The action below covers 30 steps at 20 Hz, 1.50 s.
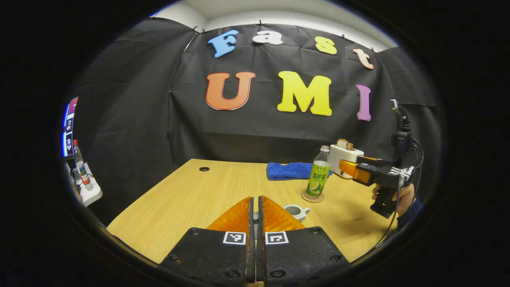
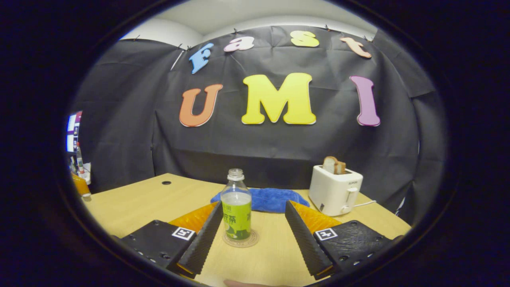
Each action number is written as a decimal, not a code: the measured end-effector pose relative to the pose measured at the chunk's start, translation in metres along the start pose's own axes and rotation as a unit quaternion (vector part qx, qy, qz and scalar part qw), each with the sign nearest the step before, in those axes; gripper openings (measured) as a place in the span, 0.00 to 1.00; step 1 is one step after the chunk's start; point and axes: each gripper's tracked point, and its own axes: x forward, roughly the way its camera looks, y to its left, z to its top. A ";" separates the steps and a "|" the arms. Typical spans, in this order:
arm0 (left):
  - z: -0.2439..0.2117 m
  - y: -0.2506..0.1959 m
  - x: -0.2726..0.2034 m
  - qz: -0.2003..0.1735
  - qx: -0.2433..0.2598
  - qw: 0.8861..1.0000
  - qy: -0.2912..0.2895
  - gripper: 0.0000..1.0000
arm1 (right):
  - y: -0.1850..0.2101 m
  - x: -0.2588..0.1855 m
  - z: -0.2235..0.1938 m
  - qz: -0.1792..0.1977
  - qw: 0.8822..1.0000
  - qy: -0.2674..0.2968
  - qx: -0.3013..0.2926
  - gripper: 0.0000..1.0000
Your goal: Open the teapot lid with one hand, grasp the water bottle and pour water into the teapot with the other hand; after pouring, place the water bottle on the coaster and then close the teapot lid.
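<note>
currently the left gripper [image 1: 255, 207] has its two fingers closed together, and whether the lid knob is pinched between them cannot be told, since the tips hide it. just beyond the tips sits the small white teapot [image 1: 295, 211] on the wooden table [image 1: 187, 199], its mouth looking uncovered. the right gripper [image 2: 253, 235] is spread wide and holds nothing; the green-labelled water bottle [image 2: 236, 207] stands upright on the round coaster [image 2: 241, 240] between and a little ahead of its fingers, nearer its left finger, not touching. in the left gripper view the same bottle stands just behind and to the right of the teapot, with the right gripper near it.

judged step: bottle set down, lid closing to follow. back the right gripper straight away so neither finger clips the bottle. lower the left gripper vertically over the teapot mouth and release only once the lid seats level. the blue towel [image 2: 271, 199] and white toaster [image 2: 334, 189] lie behind, well apart.
</note>
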 end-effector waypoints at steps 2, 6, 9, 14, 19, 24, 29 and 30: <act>0.000 -0.003 0.002 0.006 0.009 1.000 -0.001 0.03 | -0.014 -0.022 0.002 -0.007 1.000 -0.006 -0.016 0.94; -0.003 -0.015 0.006 0.006 0.019 1.000 -0.004 0.04 | -0.048 -0.070 0.009 -0.018 0.999 -0.017 -0.032 0.94; -0.003 -0.030 0.009 -0.004 0.025 1.000 -0.009 0.03 | -0.062 -0.095 0.008 -0.032 0.999 -0.026 -0.027 0.94; 0.004 -0.038 0.012 0.013 0.043 0.999 -0.030 0.03 | -0.080 -0.113 0.017 -0.039 0.998 -0.036 -0.030 0.94; 0.004 -0.057 0.028 0.004 0.045 0.998 -0.049 0.04 | -0.104 -0.132 0.025 -0.061 0.996 -0.052 -0.041 0.95; 0.006 -0.073 0.060 -0.006 0.040 0.997 -0.061 0.04 | -0.109 -0.141 0.020 -0.039 0.997 -0.053 -0.029 0.95; -0.008 -0.099 0.098 -0.032 0.026 0.998 -0.055 0.04 | -0.123 -0.138 0.010 -0.046 0.998 -0.039 -0.020 0.93; -0.013 -0.100 0.104 -0.029 0.032 0.998 -0.054 0.04 | -0.125 -0.138 0.011 -0.046 0.998 -0.040 -0.018 0.95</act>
